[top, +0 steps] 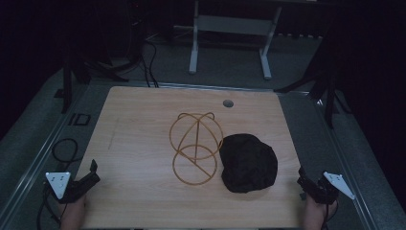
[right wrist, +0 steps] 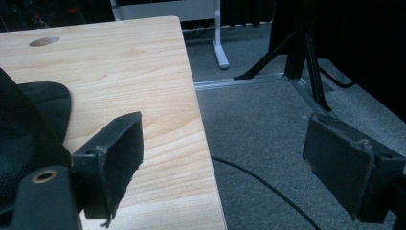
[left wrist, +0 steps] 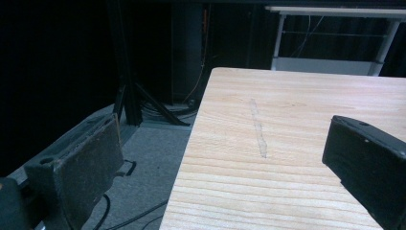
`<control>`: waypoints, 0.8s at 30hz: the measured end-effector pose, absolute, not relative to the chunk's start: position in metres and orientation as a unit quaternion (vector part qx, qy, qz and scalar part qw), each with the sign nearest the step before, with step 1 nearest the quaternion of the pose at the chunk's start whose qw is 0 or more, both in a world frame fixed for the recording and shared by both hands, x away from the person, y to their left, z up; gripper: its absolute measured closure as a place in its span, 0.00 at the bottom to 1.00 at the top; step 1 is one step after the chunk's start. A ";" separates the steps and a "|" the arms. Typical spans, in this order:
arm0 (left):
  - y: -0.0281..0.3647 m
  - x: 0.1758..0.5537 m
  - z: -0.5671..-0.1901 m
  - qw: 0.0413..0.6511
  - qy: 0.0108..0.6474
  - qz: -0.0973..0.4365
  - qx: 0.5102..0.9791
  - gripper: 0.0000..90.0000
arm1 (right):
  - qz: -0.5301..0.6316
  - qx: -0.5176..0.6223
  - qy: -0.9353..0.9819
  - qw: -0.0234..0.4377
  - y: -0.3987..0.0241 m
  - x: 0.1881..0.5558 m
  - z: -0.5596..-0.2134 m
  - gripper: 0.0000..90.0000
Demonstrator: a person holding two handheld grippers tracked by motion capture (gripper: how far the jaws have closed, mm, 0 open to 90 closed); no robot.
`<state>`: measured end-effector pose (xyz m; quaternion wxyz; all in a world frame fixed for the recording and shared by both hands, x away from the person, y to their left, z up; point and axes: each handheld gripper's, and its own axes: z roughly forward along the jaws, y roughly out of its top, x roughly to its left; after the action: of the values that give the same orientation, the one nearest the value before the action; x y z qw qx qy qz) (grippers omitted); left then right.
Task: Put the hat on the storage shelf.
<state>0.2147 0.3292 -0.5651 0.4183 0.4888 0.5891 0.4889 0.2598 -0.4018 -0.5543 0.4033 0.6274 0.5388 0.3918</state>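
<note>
A gold wire stand (top: 196, 146) of rings and curved rods stands in the middle of the wooden table (top: 139, 143). A black cap or piece of dark cloth (top: 249, 163) lies just right of it, touching its base; its edge also appears as black cloth (right wrist: 36, 112) in the right gripper view. My left gripper (top: 91, 173) rests at the table's front left edge, open, nothing between its jaws. My right gripper (top: 302, 179) sits at the front right edge, open and empty, a short way right of the cloth. Both jaws stand wide apart in each gripper view.
A round cable hole (top: 228, 103) sits near the table's far edge. Black stand legs (top: 72, 72) and cables (top: 62, 148) are on the floor at the left, another stand (top: 325, 91) at the right. A white desk frame (top: 230, 43) is beyond the table.
</note>
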 end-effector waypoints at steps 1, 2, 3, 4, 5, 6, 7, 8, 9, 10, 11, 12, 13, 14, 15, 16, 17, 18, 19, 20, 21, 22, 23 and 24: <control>0.329 0.215 -0.565 0.419 0.589 0.489 0.489 0.01 | 0.392 0.628 0.539 0.403 -0.402 0.260 -0.554 0.15; 0.329 0.214 -0.565 0.419 0.589 0.489 0.487 0.01 | 0.393 0.628 0.539 0.402 -0.402 0.260 -0.554 0.15; 0.329 0.214 -0.565 0.420 0.589 0.489 0.487 0.01 | 0.391 0.629 0.539 0.401 -0.403 0.260 -0.554 0.15; 0.329 0.214 -0.565 0.420 0.589 0.489 0.487 0.01 | 0.391 0.629 0.539 0.401 -0.403 0.260 -0.554 0.15; 0.329 0.214 -0.565 0.419 0.589 0.490 0.488 0.01 | 0.389 0.628 0.542 0.401 -0.403 0.260 -0.554 0.15; 0.329 0.214 -0.565 0.419 0.589 0.490 0.488 0.01 | 0.389 0.626 0.544 0.402 -0.403 0.260 -0.554 0.15; 0.329 0.214 -0.565 0.419 0.589 0.489 0.488 0.01 | 0.389 0.625 0.545 0.402 -0.403 0.260 -0.554 0.15; 0.329 0.214 -0.565 0.420 0.588 0.489 0.488 0.01 | 0.388 0.624 0.547 0.402 -0.402 0.260 -0.554 0.15; 0.329 0.214 -0.565 0.420 0.588 0.489 0.488 0.01 | 0.388 0.624 0.547 0.402 -0.402 0.260 -0.554 0.15; 0.329 0.214 -0.565 0.421 0.588 0.489 0.488 0.01 | 0.388 0.622 0.549 0.401 -0.402 0.261 -0.554 0.15; 0.329 0.214 -0.565 0.421 0.588 0.489 0.488 0.01 | 0.388 0.622 0.549 0.401 -0.402 0.261 -0.554 0.15; 0.329 0.214 -0.565 0.421 0.588 0.489 0.488 0.01 | 0.387 0.621 0.550 0.402 -0.402 0.261 -0.554 0.15; 0.329 0.214 -0.565 0.421 0.588 0.489 0.488 0.01 | 0.383 0.622 0.551 0.404 -0.401 0.262 -0.554 0.15; 0.329 0.214 -0.565 0.421 0.589 0.488 0.487 0.01 | 0.383 0.622 0.551 0.404 -0.401 0.262 -0.554 0.15; 0.329 0.214 -0.565 0.422 0.589 0.488 0.487 0.01 | 0.382 0.622 0.551 0.404 -0.401 0.262 -0.554 0.15; 0.330 0.214 -0.565 0.423 0.589 0.487 0.486 0.01 | 0.378 0.622 0.554 0.405 -0.400 0.263 -0.554 0.15; 0.330 0.214 -0.565 0.423 0.589 0.487 0.486 0.01 | 0.378 0.622 0.554 0.405 -0.400 0.263 -0.554 0.15; 0.330 0.214 -0.565 0.423 0.589 0.487 0.486 0.01 | 0.379 0.623 0.553 0.403 -0.400 0.264 -0.554 0.15; 0.330 0.214 -0.565 0.423 0.589 0.487 0.486 0.01 | 0.379 0.623 0.553 0.403 -0.400 0.264 -0.554 0.15; 0.330 0.214 -0.565 0.424 0.590 0.487 0.485 0.01 | 0.379 0.628 0.551 0.398 -0.402 0.264 -0.554 0.15; 0.330 0.214 -0.565 0.424 0.590 0.487 0.485 0.01 | 0.379 0.628 0.551 0.398 -0.402 0.264 -0.554 0.15; 0.330 0.214 -0.565 0.424 0.590 0.487 0.485 0.01 | 0.381 0.629 0.551 0.395 -0.403 0.265 -0.554 0.15; 0.330 0.214 -0.565 0.424 0.590 0.487 0.485 0.01 | 0.379 0.628 0.554 0.395 -0.403 0.265 -0.554 0.15; 0.330 0.214 -0.565 0.424 0.590 0.487 0.485 0.01 | 0.378 0.629 0.555 0.392 -0.403 0.265 -0.552 0.15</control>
<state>0.2143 0.3301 -0.5652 0.4242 0.4847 0.5901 0.4867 0.2649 -0.4025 -0.5520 0.3923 0.6287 0.5547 0.3784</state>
